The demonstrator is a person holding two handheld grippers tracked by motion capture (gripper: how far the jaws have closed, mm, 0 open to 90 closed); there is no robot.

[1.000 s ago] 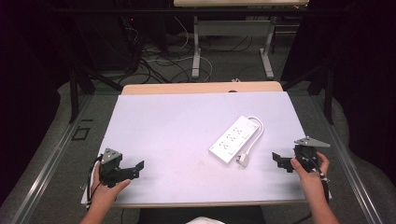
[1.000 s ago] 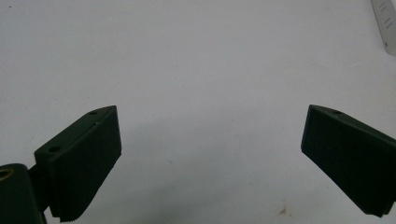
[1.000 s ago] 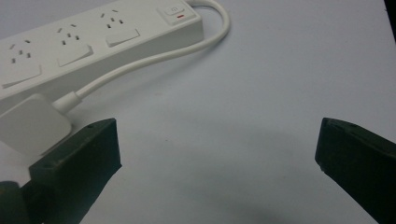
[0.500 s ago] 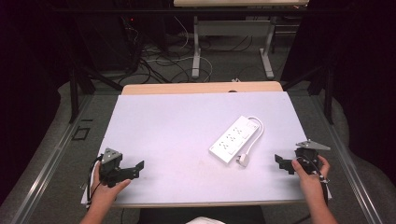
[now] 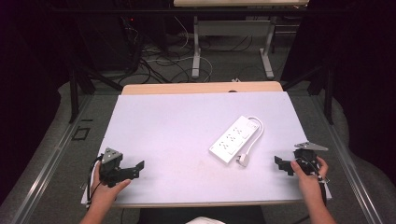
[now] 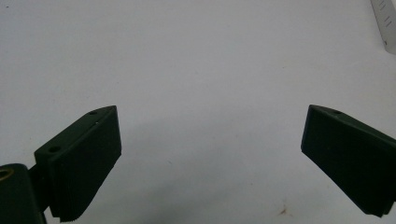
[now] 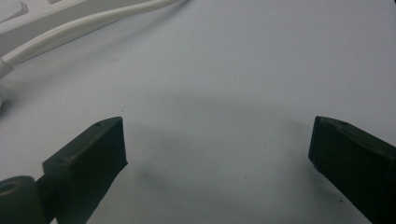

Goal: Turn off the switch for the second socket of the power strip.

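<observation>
A white power strip [image 5: 233,139] lies at an angle right of the table's middle, its white cable [image 5: 254,135] looped along its right side to a plug [image 5: 243,160] at the near end. My left gripper [image 5: 135,169] rests open near the front left corner, nothing between its jaws [image 6: 210,158]. Near the front right edge my right gripper [image 5: 281,164] is open and empty [image 7: 217,158], low over the surface, a little right of the plug. The strip's corner [image 6: 385,21] shows at the left gripper view's top right; the strip's cable [image 7: 88,25] crosses the right gripper view's top left.
The white tabletop [image 5: 187,126] has a wooden strip [image 5: 201,87] along its far edge. Beyond it stand desk legs [image 5: 196,46] and loose floor cables [image 5: 163,60]. Metal rails [image 5: 46,163] run along both sides of the table.
My right gripper has sunk lower and slid slightly toward the front right edge. The left gripper and the power strip have stayed put.
</observation>
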